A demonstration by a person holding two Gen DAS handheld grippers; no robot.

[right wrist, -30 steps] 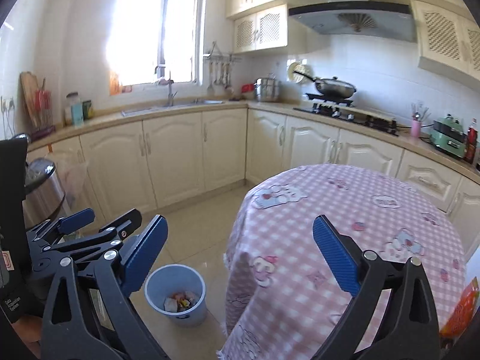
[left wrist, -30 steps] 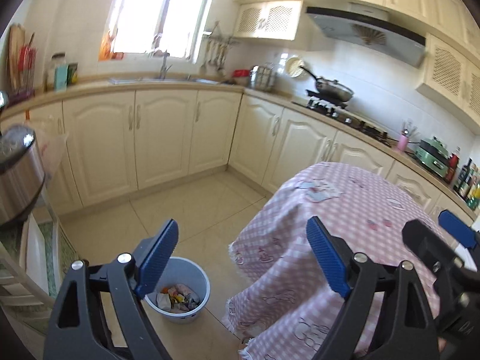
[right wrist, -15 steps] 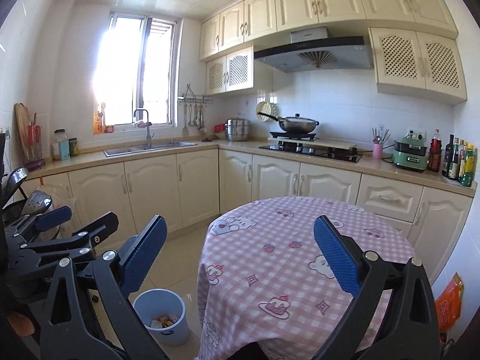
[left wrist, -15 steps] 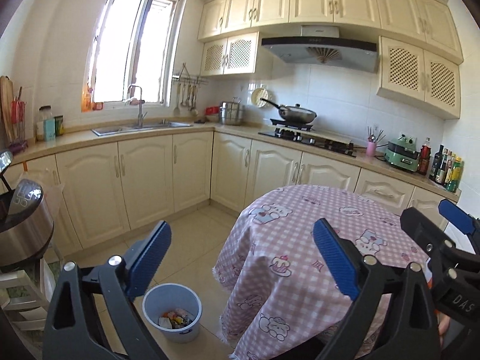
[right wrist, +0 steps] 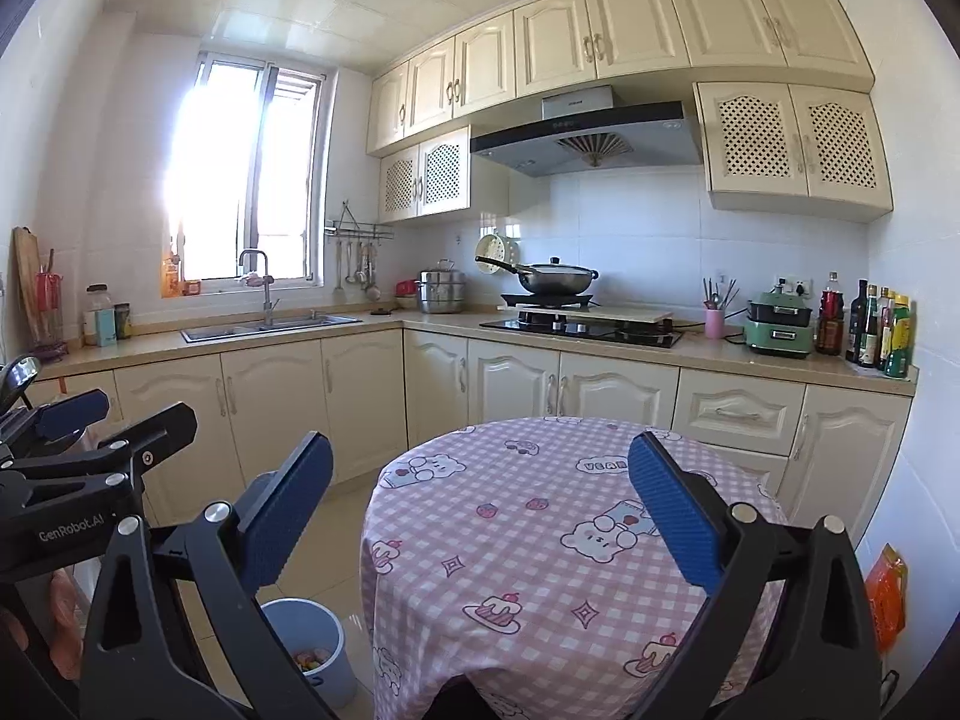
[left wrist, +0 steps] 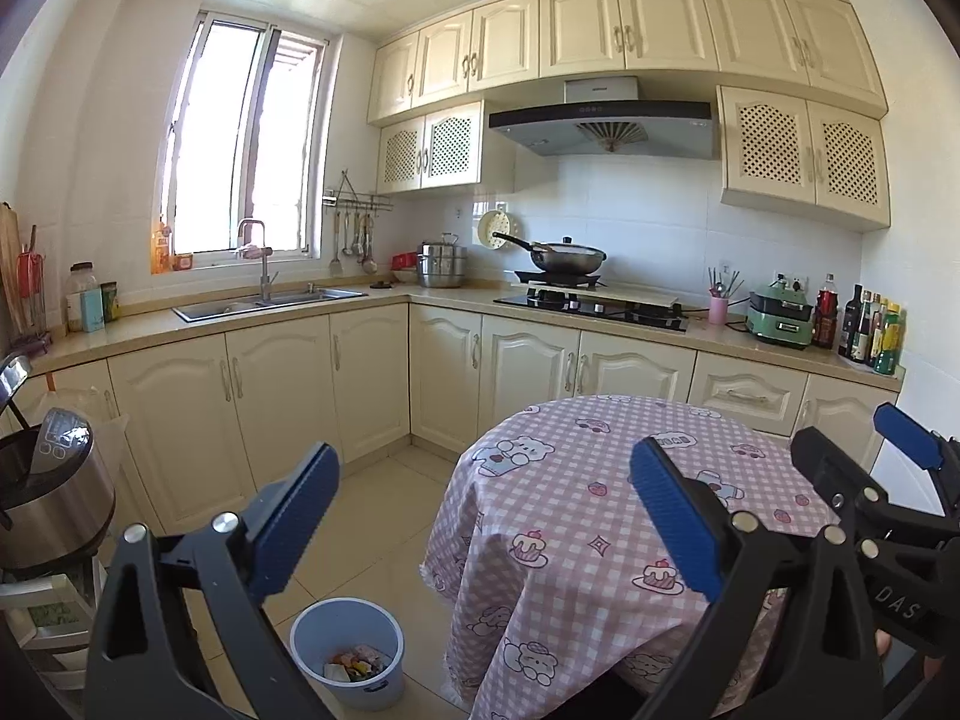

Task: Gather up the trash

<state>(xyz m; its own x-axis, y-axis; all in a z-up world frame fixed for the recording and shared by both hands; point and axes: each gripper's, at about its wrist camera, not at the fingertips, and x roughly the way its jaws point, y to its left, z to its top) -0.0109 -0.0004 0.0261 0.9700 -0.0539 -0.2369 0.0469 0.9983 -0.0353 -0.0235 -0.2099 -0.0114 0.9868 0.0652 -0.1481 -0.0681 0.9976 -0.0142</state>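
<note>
Left-wrist view first: your left gripper filled the bottom of the frame with its blue pads spread wide, nothing between them; those jaws had just been opening. At the lower right edge of that view sat your right gripper, seen side-on. In the right-wrist view your right gripper also stood wide apart and empty, and your left gripper showed at the left edge. Just past the left pad, at the bottom of the frame, the pale blue trash bin stood on the tiled floor with a small heap of coloured trash in its bottom; it stood just beside the hanging edge of the tablecloth. The round table, under its pink checked cloth printed with bears and cakes, took up the lower centre and right, and its top looked bare. At the left edge sat a steel rice cooker. Farther back, cream cabinets ran across the middle of the frame, with the sink under the window at upper left, a wok on the stove at centre, and bottles at the right.
</note>
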